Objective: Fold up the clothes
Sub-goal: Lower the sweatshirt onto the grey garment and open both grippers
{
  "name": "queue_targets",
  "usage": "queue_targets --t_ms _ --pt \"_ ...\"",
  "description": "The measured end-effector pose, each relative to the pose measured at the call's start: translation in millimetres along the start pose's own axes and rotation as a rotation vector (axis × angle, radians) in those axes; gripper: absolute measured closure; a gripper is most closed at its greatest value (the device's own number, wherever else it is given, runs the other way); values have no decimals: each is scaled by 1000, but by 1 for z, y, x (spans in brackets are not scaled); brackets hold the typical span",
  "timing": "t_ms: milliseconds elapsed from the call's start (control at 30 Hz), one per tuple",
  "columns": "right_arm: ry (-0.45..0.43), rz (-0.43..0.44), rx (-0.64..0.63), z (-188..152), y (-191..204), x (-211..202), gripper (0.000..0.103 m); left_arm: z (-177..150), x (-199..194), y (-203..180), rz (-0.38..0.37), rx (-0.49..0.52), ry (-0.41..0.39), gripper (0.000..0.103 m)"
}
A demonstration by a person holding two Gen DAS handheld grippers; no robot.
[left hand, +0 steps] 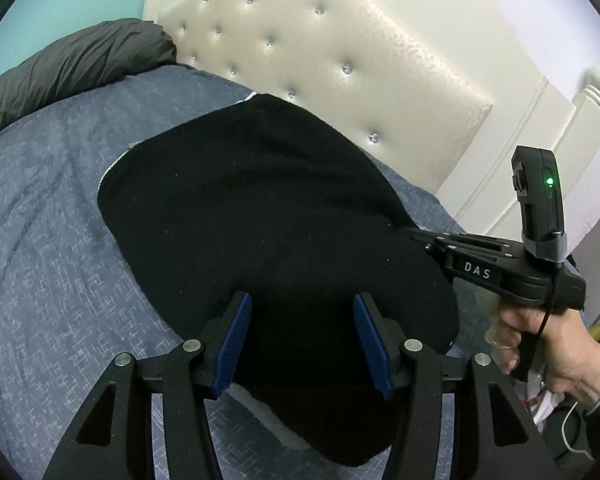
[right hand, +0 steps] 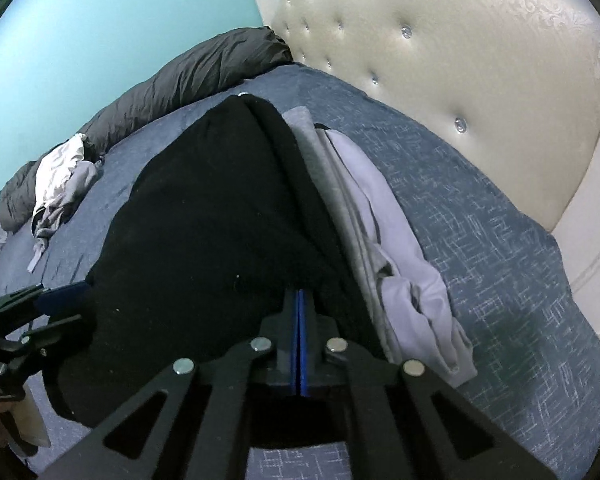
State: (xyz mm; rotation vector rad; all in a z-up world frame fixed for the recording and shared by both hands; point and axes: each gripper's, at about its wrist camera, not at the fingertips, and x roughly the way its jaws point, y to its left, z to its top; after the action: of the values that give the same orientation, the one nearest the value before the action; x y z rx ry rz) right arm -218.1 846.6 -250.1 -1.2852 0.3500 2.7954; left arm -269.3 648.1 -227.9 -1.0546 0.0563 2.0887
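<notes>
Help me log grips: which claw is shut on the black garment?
The right claw, blue pads pressed together at the black garment; the left claw is open.

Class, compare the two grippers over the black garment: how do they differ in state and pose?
The left gripper is open, blue pads apart, with the black garment lying between them; the right gripper has its pads pressed together at the garment's edge, apparently pinching it. The left sits at the near edge; the right reaches in from the side. Both are black with blue pads.
</notes>
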Motion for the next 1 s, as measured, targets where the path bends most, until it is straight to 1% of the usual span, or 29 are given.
queue_targets --t_ms 67,167,200,300,400,700,833,933,1000 --pt "2 13 2 7 1 -9 103 4 -8 -2 6 -3 -4 46" --pt "-66 29 24 12 -1 -36 103 7 -29 -6 13 -3 -39 46" --pt "-85 29 31 12 -2 -44 101 8 -36 -8 13 1 -48 46" --pt "-143 32 54 11 -4 -67 101 2 -47 -13 -2 17 -52 46" --pt "-144 60 75 1 -7 -69 101 -5 -47 -21 10 51 -40 46" --pt "-67 -7 120 -27 -8 -33 103 -17 -38 -25 24 42 -26 46" --pt "-48 -18 172 -30 -11 -29 103 -17 -38 -24 11 10 -14 46" --pt "-68 -11 218 -25 -13 -41 103 -10 -46 -21 9 -11 -5 46" --pt "-86 -19 222 -23 -9 -52 103 -8 -53 -19 13 -21 -8 46"
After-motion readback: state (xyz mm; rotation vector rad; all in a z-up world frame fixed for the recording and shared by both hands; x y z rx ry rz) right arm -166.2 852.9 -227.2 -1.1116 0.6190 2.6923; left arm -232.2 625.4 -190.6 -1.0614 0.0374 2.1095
